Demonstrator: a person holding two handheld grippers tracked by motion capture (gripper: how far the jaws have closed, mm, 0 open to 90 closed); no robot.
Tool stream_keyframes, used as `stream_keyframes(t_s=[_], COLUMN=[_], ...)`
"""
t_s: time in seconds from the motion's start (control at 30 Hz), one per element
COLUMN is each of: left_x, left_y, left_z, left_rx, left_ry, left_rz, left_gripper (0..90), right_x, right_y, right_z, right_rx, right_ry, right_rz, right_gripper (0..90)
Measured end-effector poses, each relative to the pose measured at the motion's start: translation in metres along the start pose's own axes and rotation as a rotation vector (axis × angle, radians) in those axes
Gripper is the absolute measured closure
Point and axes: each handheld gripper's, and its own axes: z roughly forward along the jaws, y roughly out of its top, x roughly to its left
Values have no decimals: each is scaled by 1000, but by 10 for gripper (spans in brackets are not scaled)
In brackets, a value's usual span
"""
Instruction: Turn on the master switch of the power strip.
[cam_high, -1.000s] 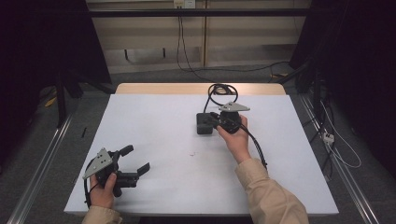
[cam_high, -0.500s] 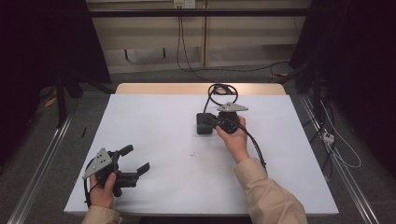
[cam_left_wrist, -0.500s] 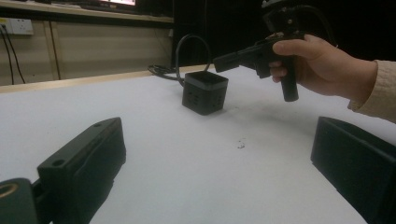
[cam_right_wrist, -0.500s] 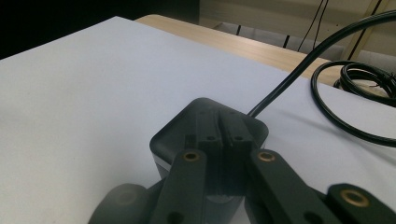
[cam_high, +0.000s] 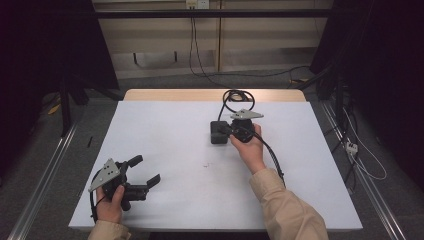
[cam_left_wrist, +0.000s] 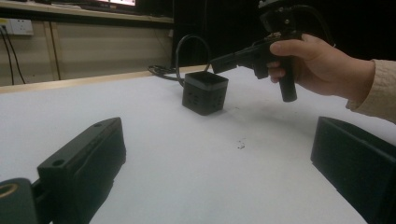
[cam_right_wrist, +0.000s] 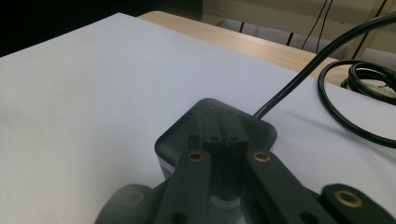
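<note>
One white table (cam_high: 165, 130) (dim curtained room), right gripper (cam_high: 226, 131) clenched empty over black box (cam_high: 218, 133), left gripper (cam_high: 145, 171) released.

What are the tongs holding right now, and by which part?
Nothing. The right tongs are shut, tips together over the box top with nothing between them. The left tongs are open and empty.

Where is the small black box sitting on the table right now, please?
In the high view, the black box sits right of the table's centre toward the far edge, with the shut right gripper at it and its coiled cable behind.
</note>
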Motion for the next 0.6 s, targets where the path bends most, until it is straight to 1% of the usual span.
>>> stream_keyframes(t_s=[0.07,0.27,0.4,0.6], left_x=[0,0,1,0], left_y=[0,0,0,0], left_z=[0,-1,-1,0], left_rx=[-6,-5,-3,-6], left_ry=[-1,0,2,0], left_rz=[-4,-3,-2,-4], left_gripper=[28,28,28,28], right_x=[1,3,1,2], right_y=[1,2,1,1], right_z=[1,3,4,4], right_rx=[-1,6,17,15], right_ry=[2,-4,-4,-3], right_rz=[-4,-18,-12,-18], right_gripper=[900,900,900,900])
